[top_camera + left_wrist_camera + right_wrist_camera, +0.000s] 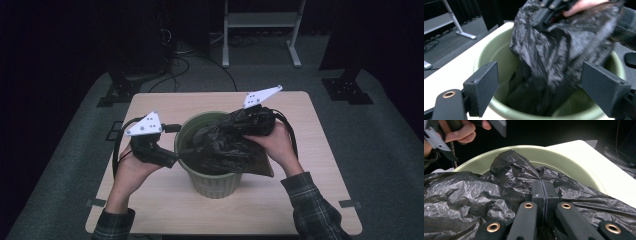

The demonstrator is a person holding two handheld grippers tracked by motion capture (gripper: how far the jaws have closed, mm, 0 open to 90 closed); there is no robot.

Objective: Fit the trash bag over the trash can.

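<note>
2 grippers share this: we keep the right gripper (543,192) clamped on the black bag (225,145) while the left gripper (541,82), jaws apart, catches its edge at the green bin (212,182) rim.

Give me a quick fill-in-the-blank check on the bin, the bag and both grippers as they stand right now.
1. The crumpled black plastic bag hangs partly inside the round pale ____ waste bin.
2. The right gripper is ____ on the bag's film.
3. The left gripper stands ____, its pads off the bag.
4. The bin stands on the light wooden ____.

Missing words: green; shut; open; table
</note>
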